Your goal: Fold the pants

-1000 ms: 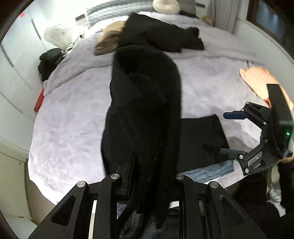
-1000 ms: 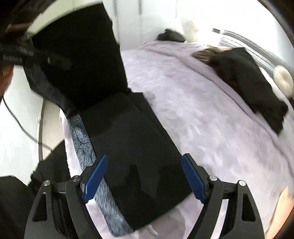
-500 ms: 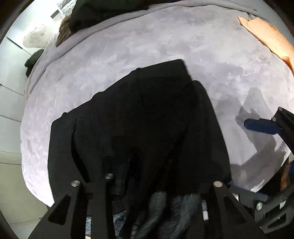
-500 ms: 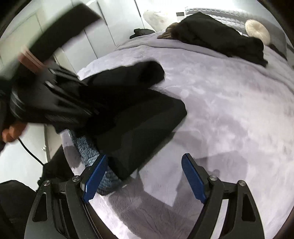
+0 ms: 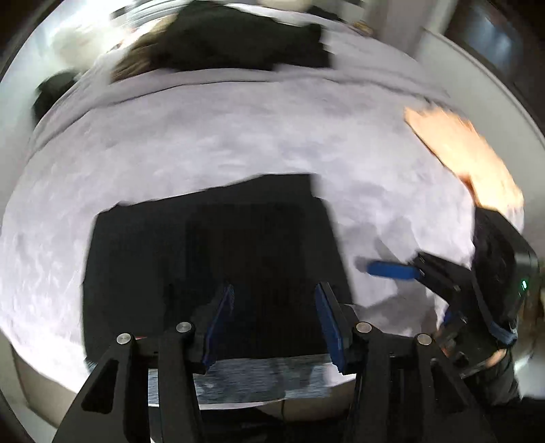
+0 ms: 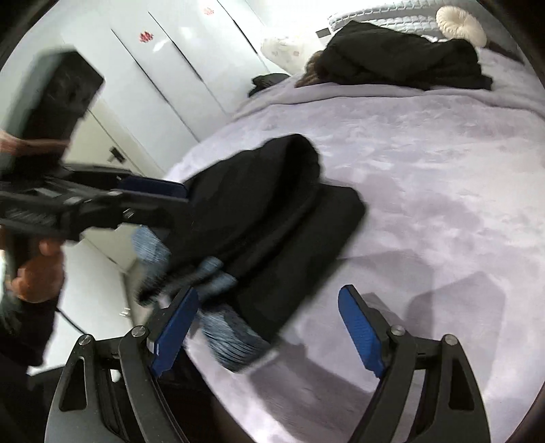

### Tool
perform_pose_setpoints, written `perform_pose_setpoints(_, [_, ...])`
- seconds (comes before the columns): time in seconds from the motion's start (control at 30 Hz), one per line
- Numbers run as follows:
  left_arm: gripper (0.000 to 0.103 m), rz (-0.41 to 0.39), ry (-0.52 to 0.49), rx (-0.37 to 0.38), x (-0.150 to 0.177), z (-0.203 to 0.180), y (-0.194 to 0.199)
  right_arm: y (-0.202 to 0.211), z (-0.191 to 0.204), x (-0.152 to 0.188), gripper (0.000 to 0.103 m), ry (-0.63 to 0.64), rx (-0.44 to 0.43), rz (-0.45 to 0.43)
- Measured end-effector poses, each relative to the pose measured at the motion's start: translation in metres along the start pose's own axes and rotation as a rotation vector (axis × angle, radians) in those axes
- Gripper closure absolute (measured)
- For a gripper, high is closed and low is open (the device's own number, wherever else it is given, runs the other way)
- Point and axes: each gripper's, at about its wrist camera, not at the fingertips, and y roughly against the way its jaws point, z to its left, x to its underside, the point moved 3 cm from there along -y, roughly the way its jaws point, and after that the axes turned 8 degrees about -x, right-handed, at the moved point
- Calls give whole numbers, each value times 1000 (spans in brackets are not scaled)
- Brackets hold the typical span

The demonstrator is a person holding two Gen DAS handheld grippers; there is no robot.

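The black pants (image 5: 211, 252) lie folded in a thick stack near the front edge of the lilac bed (image 5: 204, 146), with a blue-grey patterned inner part (image 5: 255, 378) showing at the near end. My left gripper (image 5: 274, 320) points down over the stack. Its jaws are opening, and the cloth lies under the gap with nothing pinched. In the right wrist view the pants (image 6: 272, 211) sit ahead and left of my right gripper (image 6: 269, 327), which stands open just above the bedcover with nothing between its fingers. The left gripper (image 6: 153, 191) reaches in from the left, held by a hand (image 6: 37, 272).
A black coat (image 6: 402, 58) and a round white cushion (image 6: 460, 20) lie at the head of the bed. A peach garment (image 5: 466, 153) sits at the right edge. White wardrobe doors (image 6: 163, 68) stand beyond the left side. Bare bedcover (image 6: 425, 170) spreads between.
The left gripper carried the hanging pants down and laid them over the lower half on the bed, then opened its jaws. The right gripper rolled and dropped toward the bed, then stayed still.
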Motion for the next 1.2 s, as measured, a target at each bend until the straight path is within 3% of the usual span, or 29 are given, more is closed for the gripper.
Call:
perform_pose_setpoints(0.07, [52,-17,56,-12,3,22,3,-4,2,-6,16,-8,-17,-7])
perform_pose_setpoints(0.23, [52,-4,121,-160,13,65,-18,-29,-7,-23,15,-100,-96,-5])
perform_pose_setpoints(0.4, [52,-1,170,-106,23,83,-35,-52,7,-46,15,-36,-88,-12])
perform_pose_setpoints(0.5, [51,-27,165,-78,25,87,-34,-73,16,-49,15,-6,-71,41])
perform_pose_setpoints(0.53, [51,-28,165,-69,25,89,-35,-89,12,-48,17,-25,-62,85])
perform_pose_setpoints(0.6, [51,-26,170,-54,24,92,-33,-104,9,-49,36,-43,-37,113])
perform_pose_setpoints(0.63, [51,-24,176,-50,24,94,-31,-106,10,-50,59,-49,-58,120])
perform_pose_setpoints(0.67, [51,-25,182,-58,23,97,-27,-101,14,-55,68,-71,-100,106])
perform_pose_setpoints(0.73, [51,-45,189,-74,22,101,-17,-83,29,-59,76,-35,-125,70])
perform_pose_setpoints(0.83, [50,-90,199,-51,19,107,2,-56,50,-66,77,5,-114,11])
perform_pose_setpoints(0.87, [43,-96,200,-42,19,108,4,-43,56,-68,77,17,-115,-12])
perform_pose_setpoints(0.9, [17,-104,202,-44,19,109,3,-37,57,-68,77,9,-124,-25])
perform_pose_setpoints(0.93, [3,-117,205,-56,19,109,0,-32,54,-66,77,-8,-132,-29])
perform_pose_setpoints(0.97, [3,-129,203,-68,21,108,-5,-33,45,-62,77,-36,-128,-19])
perform_pose_setpoints(1.07, [3,-60,184,-51,23,99,-36,-64,-6,-35,76,-215,-61,72])
perform_pose_setpoints(1.2, [3,-53,138,-146,24,90,-48,-69,-21,-23,74,-291,-102,34])
